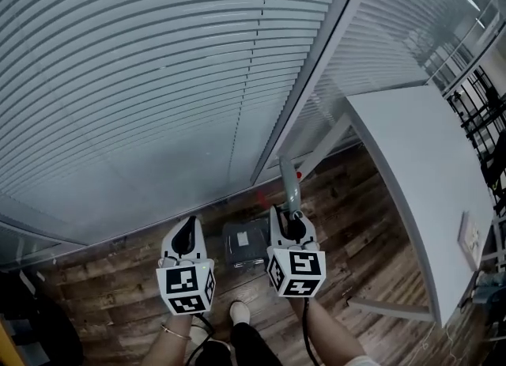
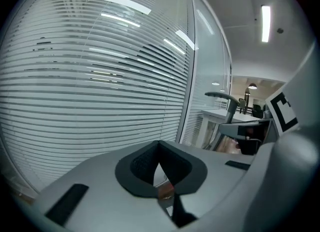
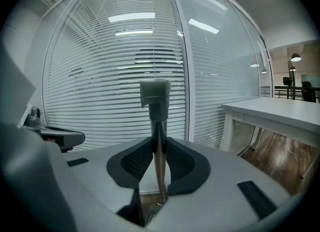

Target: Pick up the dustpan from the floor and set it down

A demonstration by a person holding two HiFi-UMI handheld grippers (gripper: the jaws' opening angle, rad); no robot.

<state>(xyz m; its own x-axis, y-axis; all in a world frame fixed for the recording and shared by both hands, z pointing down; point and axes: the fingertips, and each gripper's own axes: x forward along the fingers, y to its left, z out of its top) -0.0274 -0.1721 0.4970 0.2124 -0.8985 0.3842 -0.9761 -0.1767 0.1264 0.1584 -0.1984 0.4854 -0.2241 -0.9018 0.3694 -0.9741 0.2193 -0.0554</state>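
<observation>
The dustpan has a long metal handle (image 1: pixel 288 185) with a grey cap, and a grey pan (image 1: pixel 243 243) low between the two grippers over the wooden floor. I cannot tell whether the pan touches the floor. My right gripper (image 1: pixel 291 218) is shut on the handle; in the right gripper view the handle (image 3: pixel 158 126) stands upright between the pads of the right gripper (image 3: pixel 158 143). My left gripper (image 1: pixel 188 232) hangs beside it on the left, apart from the dustpan. In the left gripper view the left gripper (image 2: pixel 159 148) has its pads together with nothing between them.
A glass wall with white blinds (image 1: pixel 158 80) runs close ahead, with a metal post (image 1: pixel 308 72) in it. A white table (image 1: pixel 427 167) stands at the right, black frames (image 1: pixel 482 111) behind it. The person's shoe (image 1: pixel 239 311) rests on the wooden floor (image 1: pixel 356 230).
</observation>
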